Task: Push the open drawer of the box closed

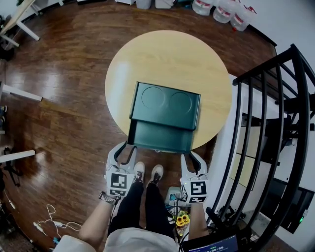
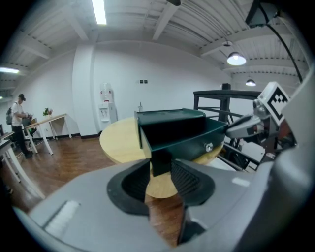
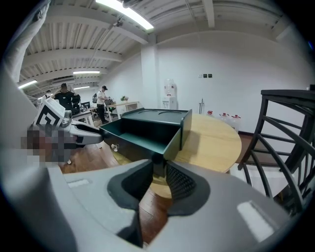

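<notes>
A dark green box [image 1: 166, 102] stands on the round wooden table [image 1: 167, 54], and its drawer [image 1: 160, 136] is pulled out over the near table edge toward me. My left gripper [image 1: 127, 148] sits at the drawer's front left corner, which in the left gripper view fills the gap between the ribbed pads [image 2: 183, 176] of that gripper [image 2: 161, 165]. My right gripper [image 1: 190, 155] holds the front right corner the same way, the corner pinched in that gripper [image 3: 158, 167]. The drawer [image 2: 182, 133] shows a small metal knob [image 2: 208, 146] on its front.
A black metal railing [image 1: 275, 123] stands close at the right. Water jugs [image 1: 226, 10] line the far wall, and white table legs [image 1: 19, 91] sit at the left. Cables [image 1: 54, 221] lie on the wooden floor. A person [image 2: 18, 123] stands at a far desk.
</notes>
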A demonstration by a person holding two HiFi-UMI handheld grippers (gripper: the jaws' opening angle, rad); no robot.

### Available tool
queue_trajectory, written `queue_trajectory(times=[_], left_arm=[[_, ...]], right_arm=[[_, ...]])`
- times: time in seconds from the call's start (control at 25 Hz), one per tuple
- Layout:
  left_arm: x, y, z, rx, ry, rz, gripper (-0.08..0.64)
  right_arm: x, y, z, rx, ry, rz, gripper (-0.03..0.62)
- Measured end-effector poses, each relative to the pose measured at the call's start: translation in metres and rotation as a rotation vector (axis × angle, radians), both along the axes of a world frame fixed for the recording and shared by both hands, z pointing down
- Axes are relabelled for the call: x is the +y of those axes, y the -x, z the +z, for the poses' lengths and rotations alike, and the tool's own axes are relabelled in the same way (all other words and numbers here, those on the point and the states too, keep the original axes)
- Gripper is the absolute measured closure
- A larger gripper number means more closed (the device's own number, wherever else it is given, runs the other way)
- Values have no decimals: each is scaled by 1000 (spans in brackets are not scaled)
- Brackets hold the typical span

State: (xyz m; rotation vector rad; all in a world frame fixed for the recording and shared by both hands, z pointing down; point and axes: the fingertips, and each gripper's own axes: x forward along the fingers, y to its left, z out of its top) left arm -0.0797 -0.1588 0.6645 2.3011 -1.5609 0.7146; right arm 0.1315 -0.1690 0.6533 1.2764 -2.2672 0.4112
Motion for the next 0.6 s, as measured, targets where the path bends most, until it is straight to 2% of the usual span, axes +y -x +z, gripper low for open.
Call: queue_trajectory(times=[0.6], left_arm=[[-22, 5, -3, 14, -3, -40, 417]], right_arm=[[-21, 5, -4, 1, -34, 12, 503]])
